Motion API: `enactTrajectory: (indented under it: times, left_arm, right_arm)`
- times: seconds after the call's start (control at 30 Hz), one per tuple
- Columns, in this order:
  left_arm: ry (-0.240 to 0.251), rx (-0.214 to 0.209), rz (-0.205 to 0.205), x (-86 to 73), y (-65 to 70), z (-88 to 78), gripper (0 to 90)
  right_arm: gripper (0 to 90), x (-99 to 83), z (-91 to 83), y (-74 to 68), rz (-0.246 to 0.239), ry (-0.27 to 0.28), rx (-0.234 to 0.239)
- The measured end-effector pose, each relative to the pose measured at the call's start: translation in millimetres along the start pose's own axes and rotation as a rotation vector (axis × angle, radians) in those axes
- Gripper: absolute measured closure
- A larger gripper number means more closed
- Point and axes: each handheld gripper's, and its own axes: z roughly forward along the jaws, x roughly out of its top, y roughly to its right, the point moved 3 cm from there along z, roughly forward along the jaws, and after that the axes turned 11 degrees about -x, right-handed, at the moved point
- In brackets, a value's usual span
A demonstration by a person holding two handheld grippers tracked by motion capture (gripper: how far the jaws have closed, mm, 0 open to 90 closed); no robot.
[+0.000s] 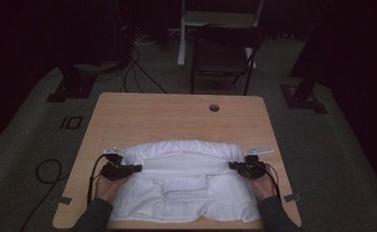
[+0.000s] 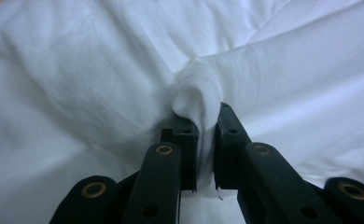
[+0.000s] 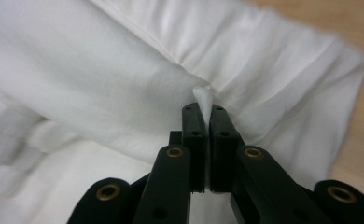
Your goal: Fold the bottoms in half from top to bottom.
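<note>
A white garment (image 1: 181, 186) lies spread over the near half of the wooden surface (image 1: 177, 113), its near hem close to the near edge and its far edge bunched into a rounded fold about midway across. It looks like a shirt or a similar top, though the dim light in the high view leaves that unsure; a ribbed band (image 1: 185, 187) shows near its middle.

The left claw (image 1: 137, 168) sits at the garment's left side, held by the person's left hand (image 1: 108, 186), and points inward toward the right. In the left gripper view the left claw (image 2: 206, 122) is closed on a pinch of the white cloth (image 2: 196, 88), which puffs up in a small rounded fold between and just beyond the black tips.

The right claw (image 1: 232, 165) sits at the garment's right side, held by the right hand (image 1: 262, 186), and points inward toward the left. In the right gripper view the right claw (image 3: 207, 112) is clamped almost flat together on a thin edge of cloth (image 3: 203, 97), a small white peak standing out past the tips. Bare wood shows at the right of that view.

Beyond the far edge of the surface a dark chair (image 1: 224, 53) stands on the floor.
</note>
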Motion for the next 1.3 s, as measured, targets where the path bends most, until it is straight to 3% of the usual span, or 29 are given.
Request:
enactTrajectory:
  times: [0.07, 0.3, 0.57, 0.83, 0.9, 0.93, 1.0, 1.1, 1.23, 1.3]
  left_arm:
    - [0.001, 0.004, 0.003, 4.4, -4.4, 3.5, 81.7]
    - [0.02, 0.05, 0.013, 27.9, -18.6, 14.5, 81.6]
    - [0.077, 0.129, 0.005, 71.8, -46.4, 36.3, 81.4]
    - [0.137, 0.215, -0.053, 100.8, -60.1, 50.6, 81.6]
    - [0.148, 0.213, -0.058, 101.9, -59.9, 49.2, 82.1]
    - [0.19, 0.198, -0.061, 106.0, -56.8, 39.9, 82.1]
    - [0.259, 0.163, -0.051, 113.1, -51.2, 24.8, 83.5]
    - [0.32, 0.111, -0.022, 130.2, -40.5, 2.8, 83.8]
    - [0.405, 0.041, -0.002, 150.5, -21.4, -21.0, 84.0]
    - [0.421, 0.024, 0.023, 154.3, -11.4, -29.7, 84.1]
  right_arm:
    - [87.5, -1.4, 9.6, 0.5, -0.004, -0.022, -0.011]
    - [87.5, 14.3, 24.7, 8.5, 0.002, -0.019, -0.057]
    - [87.5, 52.2, 60.0, 31.8, 0.029, -0.004, -0.131]
    - [87.6, 85.1, 89.3, 42.9, 0.068, -0.012, -0.212]
    - [87.7, 87.0, 90.3, 43.3, 0.067, -0.017, -0.217]
    - [87.7, 88.6, 90.6, 43.7, 0.065, -0.016, -0.219]
    - [87.6, 97.6, 77.6, 48.9, 0.094, 0.041, -0.21]
    - [87.7, 111.4, 54.2, 56.3, 0.128, 0.125, -0.193]
    - [87.8, 130.1, 28.5, 53.8, 0.069, 0.203, -0.225]
    - [87.9, 135.5, 16.8, 53.4, 0.075, 0.249, -0.223]
